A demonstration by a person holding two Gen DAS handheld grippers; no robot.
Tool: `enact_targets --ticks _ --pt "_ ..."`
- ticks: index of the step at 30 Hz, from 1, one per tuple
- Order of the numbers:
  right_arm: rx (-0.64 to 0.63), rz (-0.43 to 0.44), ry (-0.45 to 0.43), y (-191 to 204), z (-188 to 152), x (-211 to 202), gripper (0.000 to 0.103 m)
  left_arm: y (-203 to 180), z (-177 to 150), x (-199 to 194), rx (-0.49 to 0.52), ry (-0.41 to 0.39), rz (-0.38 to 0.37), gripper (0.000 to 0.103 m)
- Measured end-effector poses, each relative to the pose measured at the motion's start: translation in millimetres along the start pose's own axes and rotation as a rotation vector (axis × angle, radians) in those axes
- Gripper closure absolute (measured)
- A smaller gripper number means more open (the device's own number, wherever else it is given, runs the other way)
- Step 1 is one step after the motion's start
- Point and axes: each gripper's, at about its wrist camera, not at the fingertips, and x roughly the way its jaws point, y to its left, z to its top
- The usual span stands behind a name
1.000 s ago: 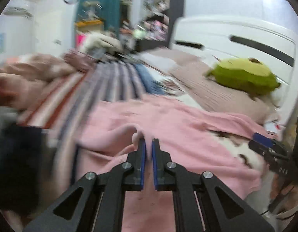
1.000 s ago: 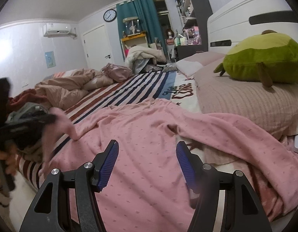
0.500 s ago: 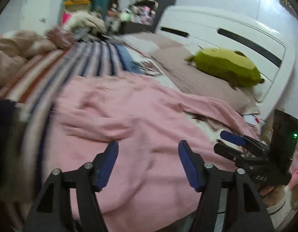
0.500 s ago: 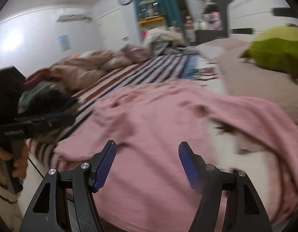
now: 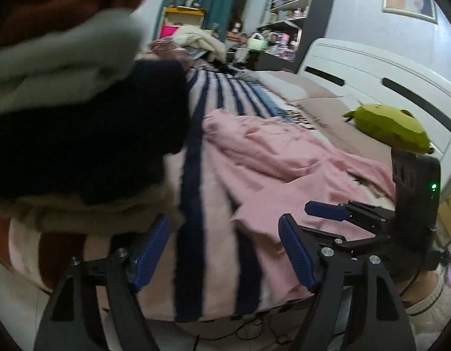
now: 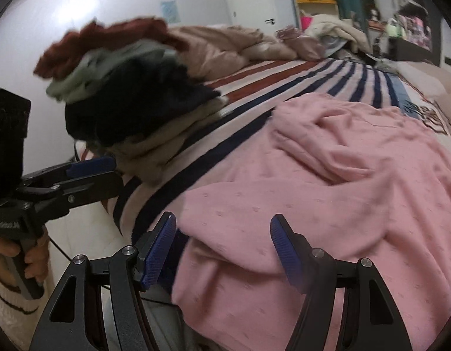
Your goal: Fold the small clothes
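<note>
Left wrist view: the left hand-held gripper point(image 5: 225, 248) hangs with jaws apart over the bed's point(image 5: 193, 204) edge, holding nothing, beside a clothes pile point(image 5: 79, 134). The pink garment point(image 5: 284, 169) lies rumpled ahead.

Right wrist view: the right hand-held gripper point(image 6: 224, 248) gapes empty over the garment's near edge.

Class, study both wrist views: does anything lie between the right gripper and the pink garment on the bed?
Nothing visible does. The right gripper is open just above the near edge of the pink garment. The pile of clothes sits off to its left, out of the way.
</note>
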Motion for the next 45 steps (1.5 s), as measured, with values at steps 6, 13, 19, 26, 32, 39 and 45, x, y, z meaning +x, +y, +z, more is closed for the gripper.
enact_targets --ticks 6,13,19,26,32,39,45 --pt "-0.099 -0.09 0.065 24 0 35 0.041 20 -4 -2 -0.011 -0.027 0.015 0.016" --pt "-0.009 -0.135 0.053 6 5 27 0.093 28 -7 -10 -0.028 -0.047 0.005 0.012" --pt "0.052 -0.117 -0.058 -13 10 -10 0.094 22 -8 -10 -0.012 -0.044 0.002 0.01" --pt "0.127 -0.218 -0.168 -50 5 -61 0.096 -3 -3 -5 0.03 -0.031 -0.015 0.01" --pt "0.23 -0.338 -0.263 -100 -19 -130 0.096 -32 6 9 0.091 -0.004 -0.044 0.01" --pt "0.37 -0.444 -0.289 -160 -71 -186 0.097 -66 21 34 0.13 0.022 -0.057 0.01" --pt "0.45 -0.409 -0.207 -192 -104 -188 0.092 -89 30 54 0.149 0.052 -0.058 0.009"
